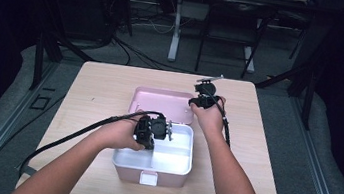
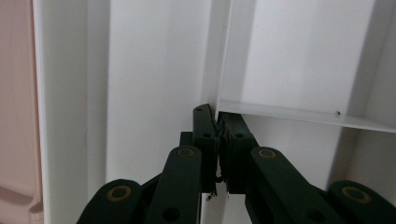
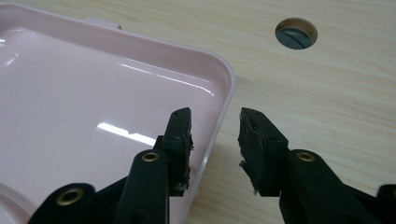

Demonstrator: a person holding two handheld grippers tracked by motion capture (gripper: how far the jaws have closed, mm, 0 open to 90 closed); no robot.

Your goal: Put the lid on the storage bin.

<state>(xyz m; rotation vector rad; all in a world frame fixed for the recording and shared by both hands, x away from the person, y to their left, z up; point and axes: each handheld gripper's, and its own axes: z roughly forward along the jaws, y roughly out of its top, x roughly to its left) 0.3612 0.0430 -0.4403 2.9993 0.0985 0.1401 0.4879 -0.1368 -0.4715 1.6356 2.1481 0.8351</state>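
A pink lunch box (image 1: 134, 174) stands near the table's front edge, holding a white divided tray (image 1: 174, 159). My left gripper (image 1: 167, 129) reaches into the tray from the left. In the left gripper view it (image 2: 218, 122) is shut on the thin white divider wall (image 2: 223, 56), right where a cross wall (image 2: 299, 114) meets it. The pink lid (image 1: 159, 103) lies upturned behind the box. My right gripper (image 1: 194, 102) is at the lid's right side. Its jaws (image 3: 215, 126) stand open astride the lid's rim (image 3: 226, 88), one over the lid (image 3: 93, 84), one over the table, neither pressing.
The light wooden table (image 1: 105, 88) has bare room on both sides of the box and lid. A round cable hole (image 3: 296, 33) sits in the tabletop beyond the lid's corner. A black cable (image 1: 69, 136) trails from the left gripper off the table's left front. Chairs and desk legs stand beyond the far edge.
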